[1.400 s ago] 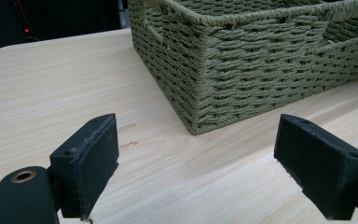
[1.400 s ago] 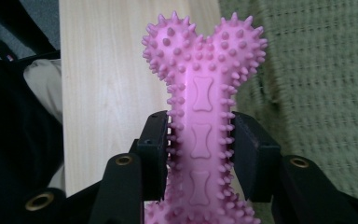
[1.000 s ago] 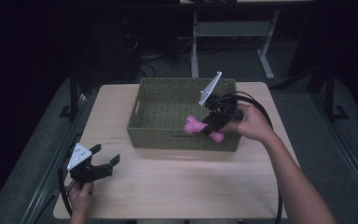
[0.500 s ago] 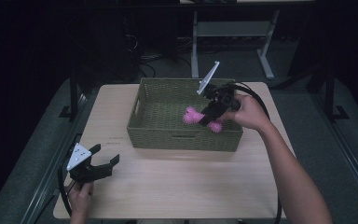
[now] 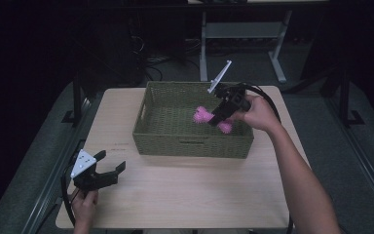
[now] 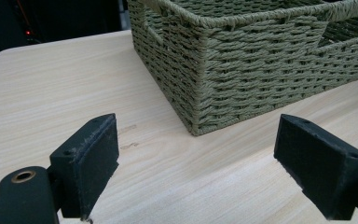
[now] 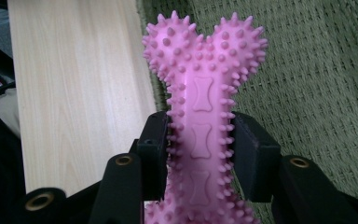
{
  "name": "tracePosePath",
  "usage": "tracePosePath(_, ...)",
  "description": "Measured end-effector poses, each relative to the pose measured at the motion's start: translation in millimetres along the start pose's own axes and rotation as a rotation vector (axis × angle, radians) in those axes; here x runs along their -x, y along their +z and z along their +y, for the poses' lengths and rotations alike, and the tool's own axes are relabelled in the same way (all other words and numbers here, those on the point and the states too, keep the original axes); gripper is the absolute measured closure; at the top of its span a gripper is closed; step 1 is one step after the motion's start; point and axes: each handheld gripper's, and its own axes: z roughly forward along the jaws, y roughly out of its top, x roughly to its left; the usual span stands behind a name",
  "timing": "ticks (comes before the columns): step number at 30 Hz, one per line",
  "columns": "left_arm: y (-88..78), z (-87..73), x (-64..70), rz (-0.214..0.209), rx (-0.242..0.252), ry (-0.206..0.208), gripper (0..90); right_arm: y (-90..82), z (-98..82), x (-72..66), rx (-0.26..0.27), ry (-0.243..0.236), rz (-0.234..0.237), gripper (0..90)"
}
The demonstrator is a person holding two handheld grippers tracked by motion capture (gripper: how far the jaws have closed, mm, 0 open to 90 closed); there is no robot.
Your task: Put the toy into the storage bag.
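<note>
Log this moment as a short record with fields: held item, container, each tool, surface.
held item: pink spiky bone toy, clamped by its shaft
container: green woven basket, on the table
right tool: shut on the toy, above the basket's inside
left tool: open, nothing between its jaws, low over the table near the basket's corner
surface: light wooden table

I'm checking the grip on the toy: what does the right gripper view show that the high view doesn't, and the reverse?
Right gripper view: the black pads pressing the pink spiked bone toy at its shaft, and its embossed bone marks. High view: the left gripper open over the table, away from the basket. Both: the toy held over the green woven basket.
</note>
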Motion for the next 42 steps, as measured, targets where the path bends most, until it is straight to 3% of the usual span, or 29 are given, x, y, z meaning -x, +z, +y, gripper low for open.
tracePosePath(17,-0.7,-0.2,-0.8,0.000,0.006,-0.003,13.3,21.1,-3.4,27.0,-0.020,0.072,-0.007,58.0)
tracePosePath(33,-1.6,-0.5,-1.5,0.002,0.006,-0.005,13.3,46.6,-14.7,42.2,-0.047,0.132,-0.003,57.9)
tracePosePath(42,-2.2,-0.6,-2.2,0.001,0.005,-0.008,13.3,53.5,-18.4,43.9,-0.061,0.134,-0.006,57.8)
